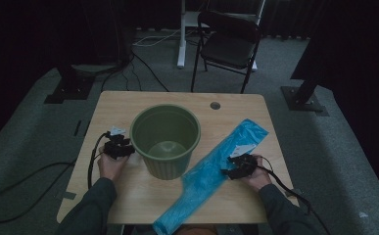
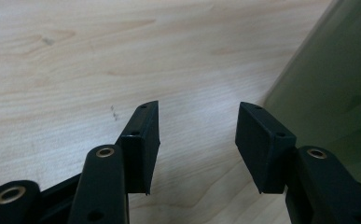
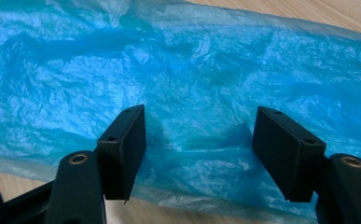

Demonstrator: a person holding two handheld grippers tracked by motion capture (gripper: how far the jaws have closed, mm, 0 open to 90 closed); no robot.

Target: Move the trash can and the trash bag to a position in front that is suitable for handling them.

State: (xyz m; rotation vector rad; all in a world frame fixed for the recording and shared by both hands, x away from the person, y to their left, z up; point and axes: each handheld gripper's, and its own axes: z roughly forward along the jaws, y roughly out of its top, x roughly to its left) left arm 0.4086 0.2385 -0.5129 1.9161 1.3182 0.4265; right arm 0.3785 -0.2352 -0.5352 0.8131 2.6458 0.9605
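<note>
Looking down from the high view, a green bin (image 1: 165, 141) is seen upright near the middle of the wooden surface (image 1: 128, 100), its mouth open upward. A blue plastic bag (image 1: 211, 174) is laid flat beside it, toward four o'clock of the bin; its long axis runs from seven o'clock, where one end hangs past the near edge, to one o'clock, where the other end points at the far right corner. The left tool (image 1: 120, 148) is held at nine o'clock of the bin, just beside its wall. The right tool (image 1: 237, 167) is held over the bag's right edge, roughly midway along its length.

In the left gripper view, the left tool (image 2: 197, 140) is shown spread, with nothing but bare wood between the jaws; the bin's green wall (image 2: 332, 93) rises at three o'clock, close to the right jaw but not gripped.

In the right gripper view, the right tool (image 3: 199, 154) is likewise spread, and the crinkled blue film (image 3: 178, 70) lies under and between the jaws without being pinched.

The step in hand is judged to be the picking up of the bag so that the bin can be lined with it. It would be done well if the right tool were lowered until one jaw slid under a raised fold, since thin film lying flat is easily missed. A single layer near the open end should be taken, so the mouth can be parted. The bin is best steadied by the left tool meanwhile.
</note>
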